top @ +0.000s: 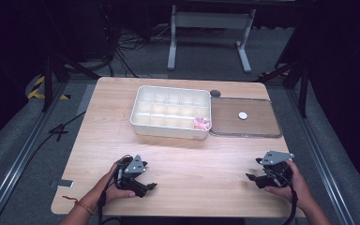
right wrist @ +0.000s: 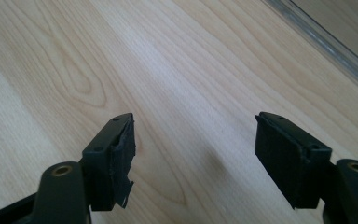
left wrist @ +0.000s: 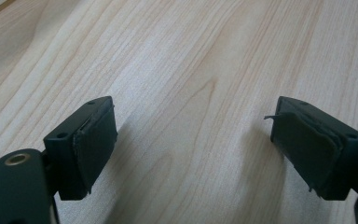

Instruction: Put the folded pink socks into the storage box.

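A white compartment box stands at the back middle of the wooden table, with a pink item in its near right compartment. A clear flat lid lies right of it, a small white disc on it. My left gripper rests near the front left, held by a hand, jaws wide apart over bare wood. My right gripper sits at the front right, also open with nothing between its jaws, just above the wood. The lid's edge crosses the right gripper view's top right corner.
A small dark round object lies on the table behind the lid. A grey metal stand and cables are on the floor beyond the table. Rails run along both sides of the table.
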`<state>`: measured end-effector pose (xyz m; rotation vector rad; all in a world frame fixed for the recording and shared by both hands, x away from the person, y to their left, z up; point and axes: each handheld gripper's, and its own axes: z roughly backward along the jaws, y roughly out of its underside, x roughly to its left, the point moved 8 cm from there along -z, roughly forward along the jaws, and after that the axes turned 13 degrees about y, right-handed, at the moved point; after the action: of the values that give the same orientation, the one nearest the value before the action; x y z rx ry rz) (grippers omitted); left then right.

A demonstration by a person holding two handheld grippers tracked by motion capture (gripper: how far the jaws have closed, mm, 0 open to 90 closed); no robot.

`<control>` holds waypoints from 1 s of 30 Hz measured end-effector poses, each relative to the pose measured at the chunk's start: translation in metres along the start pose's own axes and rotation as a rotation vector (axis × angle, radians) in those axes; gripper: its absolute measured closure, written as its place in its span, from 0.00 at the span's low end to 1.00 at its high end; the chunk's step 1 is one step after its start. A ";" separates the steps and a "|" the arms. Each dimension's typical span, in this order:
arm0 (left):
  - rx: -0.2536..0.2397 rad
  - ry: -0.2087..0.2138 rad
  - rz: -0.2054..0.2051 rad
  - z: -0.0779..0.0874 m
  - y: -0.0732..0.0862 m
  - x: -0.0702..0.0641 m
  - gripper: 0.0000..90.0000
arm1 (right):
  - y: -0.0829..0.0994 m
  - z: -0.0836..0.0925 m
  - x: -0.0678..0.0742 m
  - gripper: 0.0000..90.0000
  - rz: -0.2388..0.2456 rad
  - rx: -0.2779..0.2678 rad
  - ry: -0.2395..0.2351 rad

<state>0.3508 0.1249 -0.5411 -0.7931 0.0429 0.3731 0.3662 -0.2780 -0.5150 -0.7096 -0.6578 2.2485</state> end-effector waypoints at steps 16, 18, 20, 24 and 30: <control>0.000 0.001 0.001 0.000 0.000 0.000 0.16 | 0.035 -0.003 0.001 0.28 -0.216 -0.111 -0.014; 0.000 0.001 0.001 0.000 0.000 0.000 0.16 | 0.035 -0.004 0.001 0.27 -0.224 -0.107 0.000; 0.000 0.001 0.001 0.000 0.000 0.000 0.16 | 0.035 -0.004 0.001 0.27 -0.227 -0.107 0.005; 0.000 -0.002 0.002 0.000 0.000 0.000 0.16 | 0.036 -0.003 0.001 0.27 -0.236 -0.103 0.009; -0.001 -0.005 0.004 0.000 0.000 0.000 0.16 | 0.036 -0.003 0.001 0.26 -0.240 -0.101 0.013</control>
<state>0.3505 0.1248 -0.5412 -0.7927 0.0396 0.3795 0.3520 -0.2994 -0.5397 -0.6563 -0.8106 2.0010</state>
